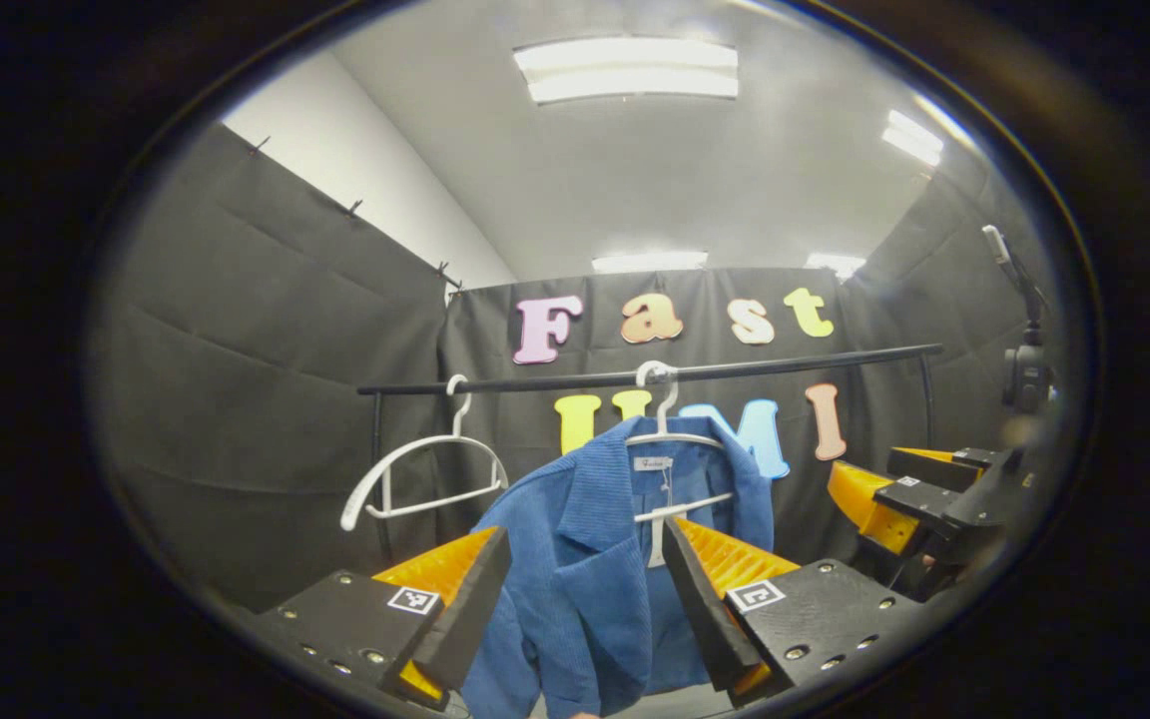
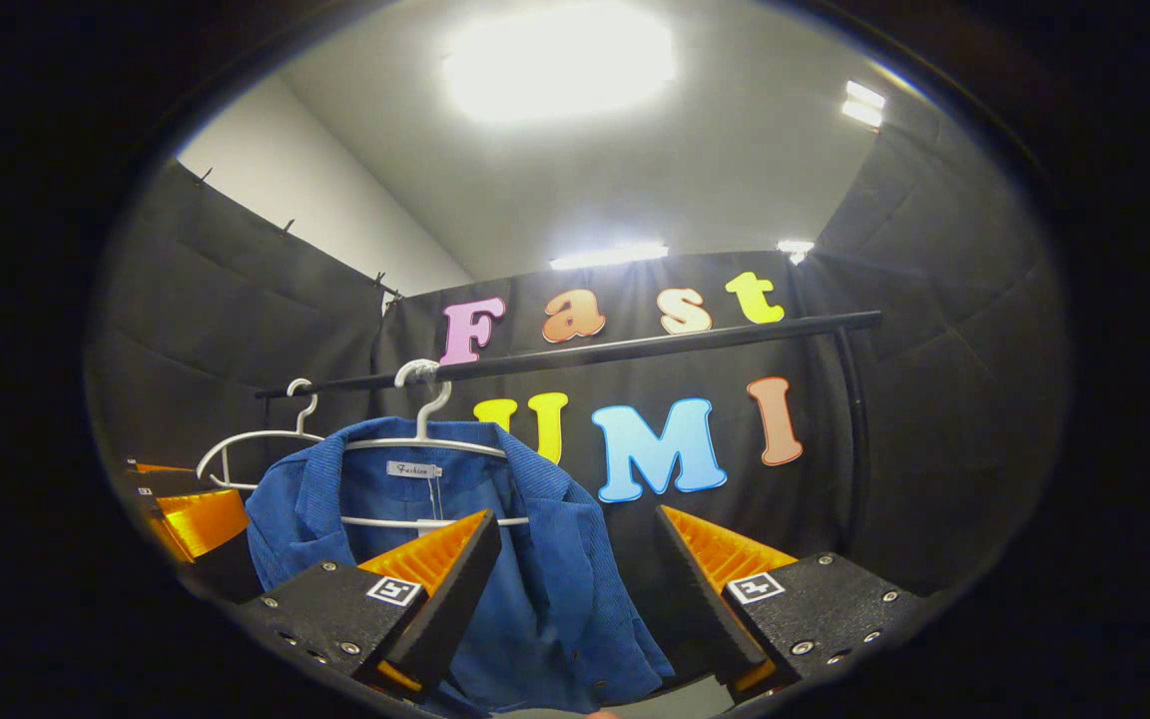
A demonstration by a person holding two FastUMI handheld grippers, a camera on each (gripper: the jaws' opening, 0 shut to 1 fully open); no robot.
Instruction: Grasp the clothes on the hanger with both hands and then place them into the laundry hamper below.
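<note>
Rail (image 1: 555,381) carries two white hangers: one bare hanger (image 1: 415,479) and, beside it, one hanger (image 1: 670,439) bearing the single blue jacket (image 1: 575,569). Left gripper (image 1: 585,589) and right gripper (image 2: 570,579) both face the jacket below the rail, jaws spread, grasping nothing

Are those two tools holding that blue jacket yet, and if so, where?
Nothing is held. The left tool and the right tool are both open in front of the blue jacket, which hangs on its white hanger.
</note>
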